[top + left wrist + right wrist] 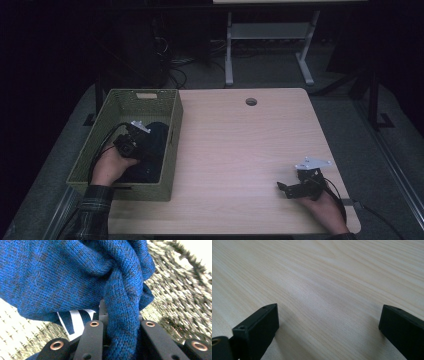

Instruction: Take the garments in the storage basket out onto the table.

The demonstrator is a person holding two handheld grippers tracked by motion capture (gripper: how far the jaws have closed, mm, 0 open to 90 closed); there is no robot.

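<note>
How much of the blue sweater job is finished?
Just the start. Done: the left tool has reached into the green basket and pinched a fold of the blue sweater. In hand: that grip. Left: the sweater lies inside the basket, probably to be lifted out. The right tool waits open on the wooden table.

A blue knit cloth (62,275) flecked with darker blue, with a white-and-blue striped label (75,323). An olive-green woven basket (172,150). A pale wood-grain bench (240,150). Black grippers (295,189) with copper-coloured rivets (94,324).
</note>
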